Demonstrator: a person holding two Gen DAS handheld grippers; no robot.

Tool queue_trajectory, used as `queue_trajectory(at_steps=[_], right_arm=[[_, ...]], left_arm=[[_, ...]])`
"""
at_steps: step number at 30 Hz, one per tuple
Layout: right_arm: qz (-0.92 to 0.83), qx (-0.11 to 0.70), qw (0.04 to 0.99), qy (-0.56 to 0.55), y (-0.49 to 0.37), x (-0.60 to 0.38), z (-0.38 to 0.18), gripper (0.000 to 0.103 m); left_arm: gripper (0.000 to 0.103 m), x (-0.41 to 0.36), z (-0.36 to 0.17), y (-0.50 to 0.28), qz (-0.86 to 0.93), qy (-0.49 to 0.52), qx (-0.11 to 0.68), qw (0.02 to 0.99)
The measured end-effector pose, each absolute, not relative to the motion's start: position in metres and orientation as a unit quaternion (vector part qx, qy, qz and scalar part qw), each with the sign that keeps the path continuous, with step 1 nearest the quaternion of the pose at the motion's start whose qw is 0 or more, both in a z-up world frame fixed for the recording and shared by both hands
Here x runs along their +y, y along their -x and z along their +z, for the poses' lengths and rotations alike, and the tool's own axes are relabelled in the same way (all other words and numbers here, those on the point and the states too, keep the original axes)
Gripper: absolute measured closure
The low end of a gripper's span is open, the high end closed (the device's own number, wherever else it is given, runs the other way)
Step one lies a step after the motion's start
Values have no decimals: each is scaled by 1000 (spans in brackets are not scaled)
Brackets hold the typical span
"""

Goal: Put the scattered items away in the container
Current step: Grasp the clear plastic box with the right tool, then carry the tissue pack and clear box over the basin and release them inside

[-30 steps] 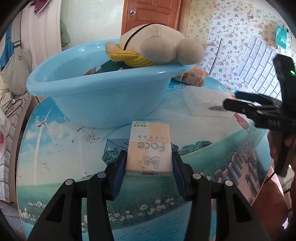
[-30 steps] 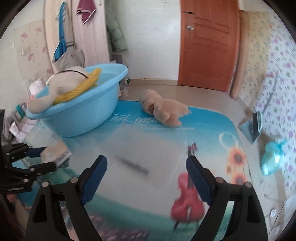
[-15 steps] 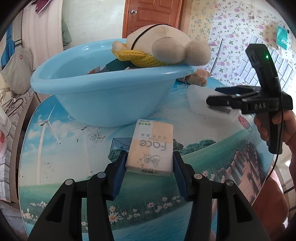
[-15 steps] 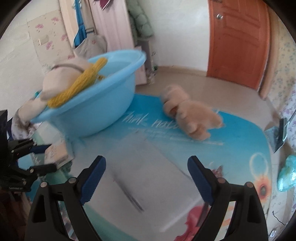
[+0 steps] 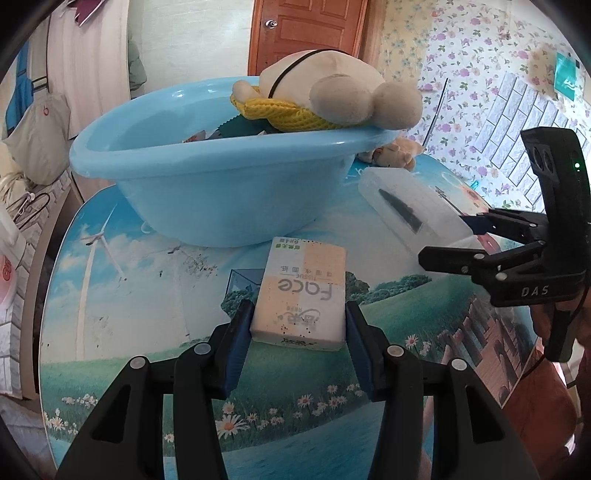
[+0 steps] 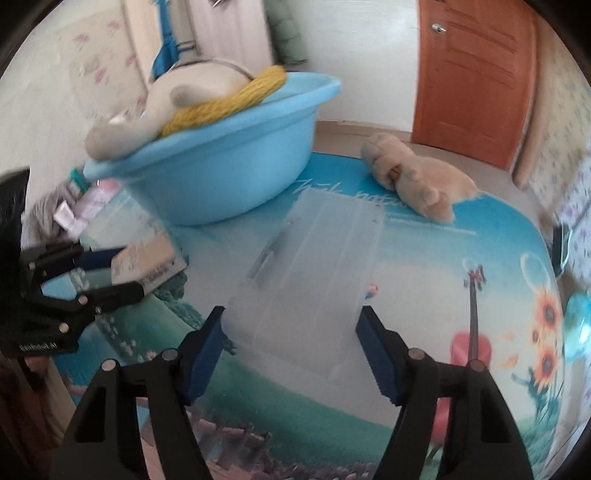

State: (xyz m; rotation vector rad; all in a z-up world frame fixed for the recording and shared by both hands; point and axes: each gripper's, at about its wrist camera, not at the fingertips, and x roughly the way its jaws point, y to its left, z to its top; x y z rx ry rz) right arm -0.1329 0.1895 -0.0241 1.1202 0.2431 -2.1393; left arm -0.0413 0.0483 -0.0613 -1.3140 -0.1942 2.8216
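one basin, two plush toys, one tissue pack, one clear box

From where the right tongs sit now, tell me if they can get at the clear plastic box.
Probably yes. The right tongs are open, with the clear plastic box lying flat just ahead between the fingers and nothing in between; its near end looks about as wide as the opening.

Brown wooden door in a white wall, floral wallpaper on the right, beige tiled floor.

blue basin blocking ahead of tissue pack, clear box between right tool's fingers, bare table leftward
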Motion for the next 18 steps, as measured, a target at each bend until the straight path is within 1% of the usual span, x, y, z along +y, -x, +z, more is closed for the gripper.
queue_trajectory(at_steps=[6, 13, 18], right_arm=[[-839, 57, 327, -431, 115, 208, -18, 34], [-865, 60, 276, -414, 84, 222, -3, 35], [-861, 65, 263, -431, 73, 222, -4, 36]], left_arm=[[55, 46, -61, 38, 903, 423, -70, 8], [55, 48, -59, 28, 901, 428, -69, 5], [55, 45, -57, 22, 898, 434, -68, 3]])
